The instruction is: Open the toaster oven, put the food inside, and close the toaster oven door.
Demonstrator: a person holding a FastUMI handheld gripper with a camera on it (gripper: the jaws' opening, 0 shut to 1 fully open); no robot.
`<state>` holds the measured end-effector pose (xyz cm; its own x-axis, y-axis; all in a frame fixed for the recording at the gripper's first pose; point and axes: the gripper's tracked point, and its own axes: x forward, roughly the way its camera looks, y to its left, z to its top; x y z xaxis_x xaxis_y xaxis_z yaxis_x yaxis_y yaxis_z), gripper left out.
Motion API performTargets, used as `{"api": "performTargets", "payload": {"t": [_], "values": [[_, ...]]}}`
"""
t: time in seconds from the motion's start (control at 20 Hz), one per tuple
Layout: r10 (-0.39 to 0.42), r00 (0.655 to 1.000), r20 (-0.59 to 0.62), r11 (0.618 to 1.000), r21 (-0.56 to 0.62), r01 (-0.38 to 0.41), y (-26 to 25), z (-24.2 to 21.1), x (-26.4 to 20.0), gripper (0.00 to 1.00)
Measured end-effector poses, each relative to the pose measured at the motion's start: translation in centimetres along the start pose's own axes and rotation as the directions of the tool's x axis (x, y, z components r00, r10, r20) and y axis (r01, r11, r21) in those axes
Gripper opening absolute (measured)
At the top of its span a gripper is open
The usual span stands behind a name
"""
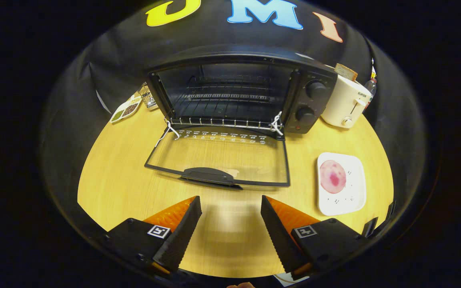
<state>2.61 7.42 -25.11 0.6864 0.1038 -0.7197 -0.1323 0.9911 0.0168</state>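
A black toaster oven [238, 92] stands at the back of the wooden table, its glass door [222, 158] folded flat down toward me, handle [208, 175] at the near edge. A wire rack [224, 120] shows inside the cavity. To the right of the door lies a white square plate [344, 200] carrying a round pink slice of food [332, 177]. My gripper [230, 204] is open, fingers spread wide with nothing between them, a short way before the door handle and left of the plate.
A cream toaster [344, 102] with a slice of bread [345, 71] in it stands right of the oven, a bottle [369, 86] behind it. A tray of seeds or spices [125, 109] lies left of the oven. Bare tabletop [114, 180] spreads left of the door.
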Motion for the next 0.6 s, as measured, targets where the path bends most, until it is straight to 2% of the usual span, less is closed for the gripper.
{"api": "performTargets", "payload": {"t": [0.3,0.45,0.6], "values": [[-0.067,0.997,0.045,0.996,0.063,0.064,-9.8,0.6,-4.3,0.96],[-0.112,0.993,0.028,0.988,0.106,0.109,-15.0,0.2,-4.7,0.96],[-0.114,0.993,-0.014,0.98,0.161,0.114,-19.0,-0.5,-4.1,0.96]]}}
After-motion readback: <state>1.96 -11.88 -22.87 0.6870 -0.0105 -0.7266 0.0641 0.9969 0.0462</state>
